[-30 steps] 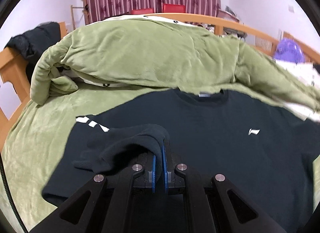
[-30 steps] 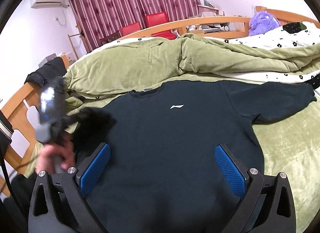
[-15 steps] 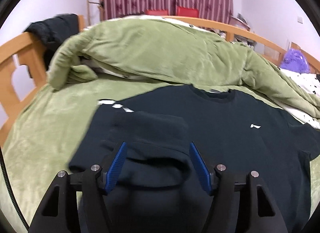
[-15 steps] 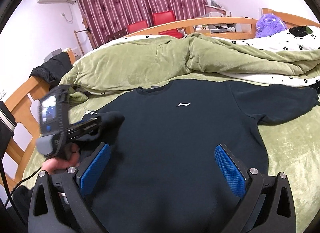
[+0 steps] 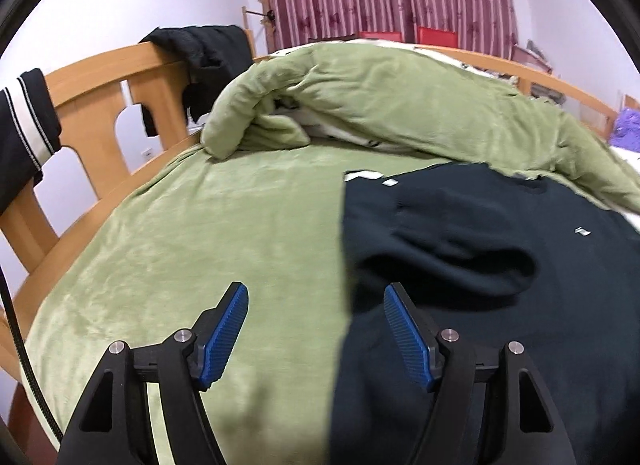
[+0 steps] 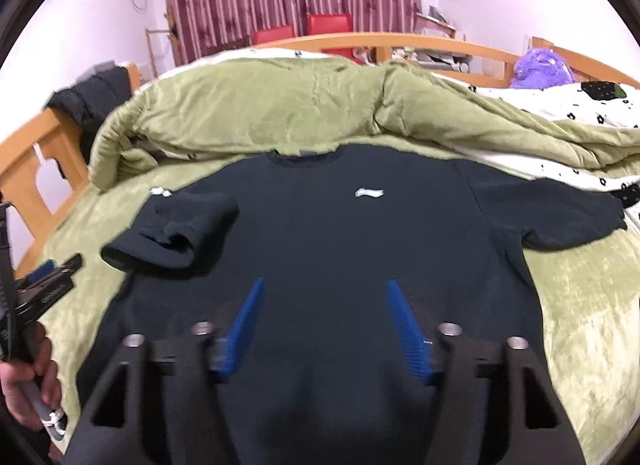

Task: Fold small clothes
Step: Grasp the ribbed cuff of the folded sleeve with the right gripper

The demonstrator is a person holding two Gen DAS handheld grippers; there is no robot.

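Sweatshirt fabric, dark navy and soft [image 6: 340, 249], is seen under the right gripper [image 6: 324, 329], whose blue pads are closing with nothing yet pinched between them. The left gripper [image 5: 316, 333] is released and opening, empty, just beside the garment's edge over the green plush bedspread [image 5: 200, 233]. The folded-in sleeve [image 6: 172, 233] is best left flat; the opposite sleeve [image 6: 560, 217] should be gripped near its cuff. The collar is pointed toward the heaped green duvet [image 6: 280, 105], the long axis running from it to the hem.
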